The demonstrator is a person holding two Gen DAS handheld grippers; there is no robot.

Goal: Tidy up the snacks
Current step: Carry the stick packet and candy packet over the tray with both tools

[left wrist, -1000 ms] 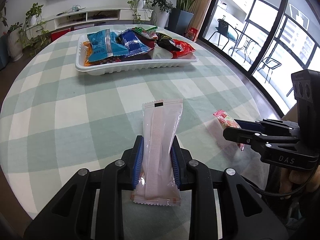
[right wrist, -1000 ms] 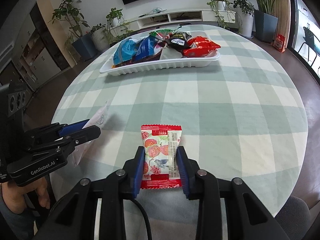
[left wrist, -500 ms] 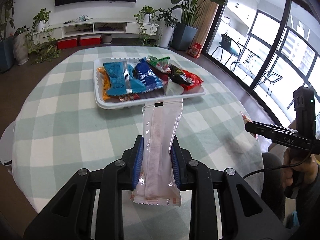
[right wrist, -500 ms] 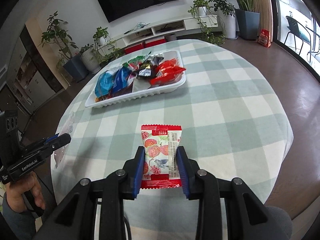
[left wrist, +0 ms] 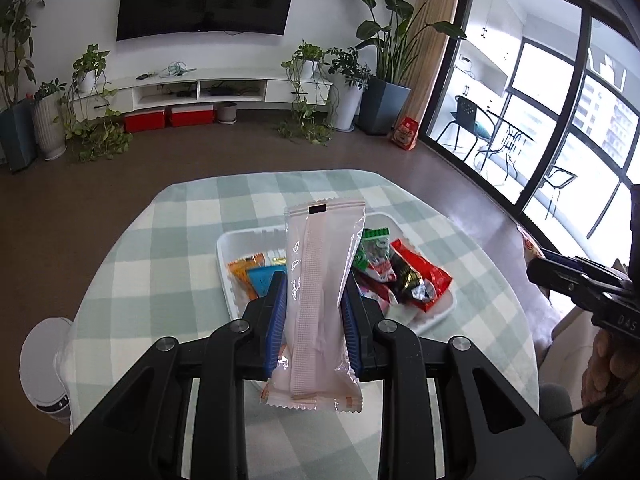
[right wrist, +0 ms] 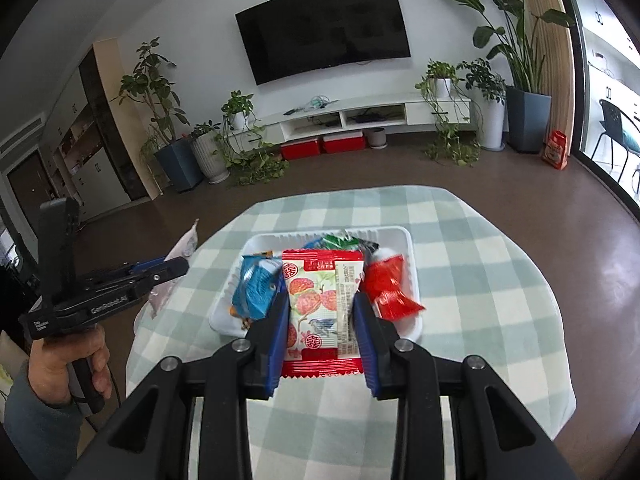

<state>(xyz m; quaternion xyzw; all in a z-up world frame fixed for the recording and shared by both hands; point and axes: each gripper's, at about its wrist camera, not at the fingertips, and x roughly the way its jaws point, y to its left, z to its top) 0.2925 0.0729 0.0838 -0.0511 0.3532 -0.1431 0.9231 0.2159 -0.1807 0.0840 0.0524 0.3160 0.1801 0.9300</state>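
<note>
The left gripper (left wrist: 313, 312) clamps a pale pink packet (left wrist: 318, 300) and the right gripper (right wrist: 321, 312) clamps a strawberry packet (right wrist: 322, 304), both held above the tray (right wrist: 412, 256) of snacks at twelve o'clock on the checked table (right wrist: 480, 280)

I am standing in a home living room. The round table (right wrist: 460, 280) with its green-and-white checked cloth is my landmark. Beyond it, on the far white wall, hangs a big dark television (right wrist: 324, 28), and under that runs a low white media shelf (right wrist: 360, 114) with red boxes (right wrist: 322, 146) on the floor below. Potted plants (right wrist: 160, 92) stand along that wall on both sides. To the table's right, tall glass doors (left wrist: 560, 120) show a balcony with chairs (left wrist: 466, 120).
</note>
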